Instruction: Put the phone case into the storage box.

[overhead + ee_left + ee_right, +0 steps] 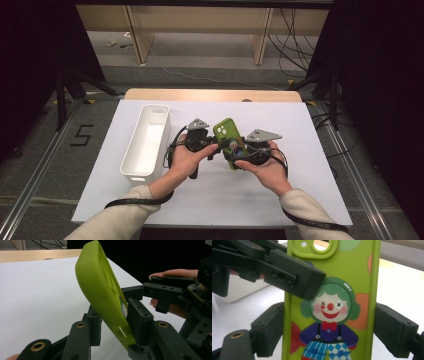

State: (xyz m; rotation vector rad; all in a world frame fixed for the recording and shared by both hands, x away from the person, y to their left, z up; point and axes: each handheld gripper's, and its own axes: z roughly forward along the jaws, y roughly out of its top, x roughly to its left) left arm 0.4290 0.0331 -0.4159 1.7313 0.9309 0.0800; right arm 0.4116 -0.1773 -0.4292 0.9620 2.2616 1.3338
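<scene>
A: Nearest in the high view are the two cream sleeves, coming in from the bottom edge. Past them, what are the hands holding?

B: A green phone case, lifted above the white surface between the left hand-held gripper and the right hand-held gripper. A white bin stands to their left, well apart from the case.

A: And in the left gripper view?

B: The phone case stands edge-on and tilted. The left hand-held gripper has its jaws clamped on the case's lower end, one on each face. The right hand-held gripper shows beyond it, with fingers behind.

A: The right gripper view?

B: The phone case faces the camera, with a clown printed on it and the camera cutout at the top. The right hand-held gripper has its jaws pressed on the case's two long edges. A jaw of the left hand-held gripper lies across the upper left of the case.
</scene>
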